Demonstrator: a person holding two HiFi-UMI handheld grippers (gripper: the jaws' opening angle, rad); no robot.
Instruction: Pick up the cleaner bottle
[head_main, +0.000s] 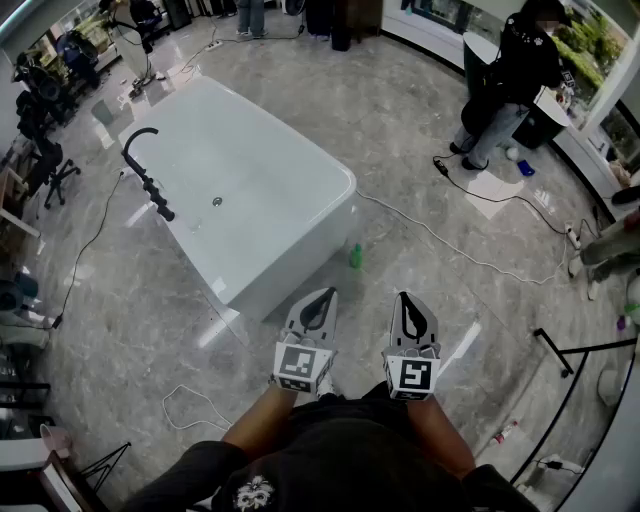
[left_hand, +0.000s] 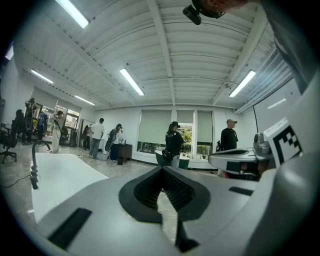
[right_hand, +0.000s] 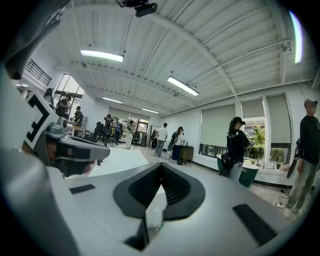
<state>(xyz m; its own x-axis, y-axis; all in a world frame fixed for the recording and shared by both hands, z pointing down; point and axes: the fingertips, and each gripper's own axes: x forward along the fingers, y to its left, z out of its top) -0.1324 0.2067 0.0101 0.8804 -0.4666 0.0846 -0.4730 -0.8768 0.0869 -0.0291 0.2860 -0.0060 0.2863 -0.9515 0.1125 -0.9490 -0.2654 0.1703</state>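
Observation:
The cleaner bottle (head_main: 355, 257) is a small green bottle standing on the grey marble floor, right by the near corner of the white bathtub (head_main: 300, 235). In the head view my left gripper (head_main: 323, 294) and right gripper (head_main: 405, 298) are held side by side close to my body, pointing level toward the bottle and well short of it. Both have their jaws together with nothing between them. The left gripper (left_hand: 162, 169) and the right gripper (right_hand: 161, 165) show the same in their own views. The bottle is not clearly visible in either gripper view.
A black faucet (head_main: 146, 170) stands at the tub's far left side. White cables (head_main: 450, 245) run across the floor to the right of the bottle. A person (head_main: 515, 75) stands at the far right, and a black rack (head_main: 575, 350) is on my right.

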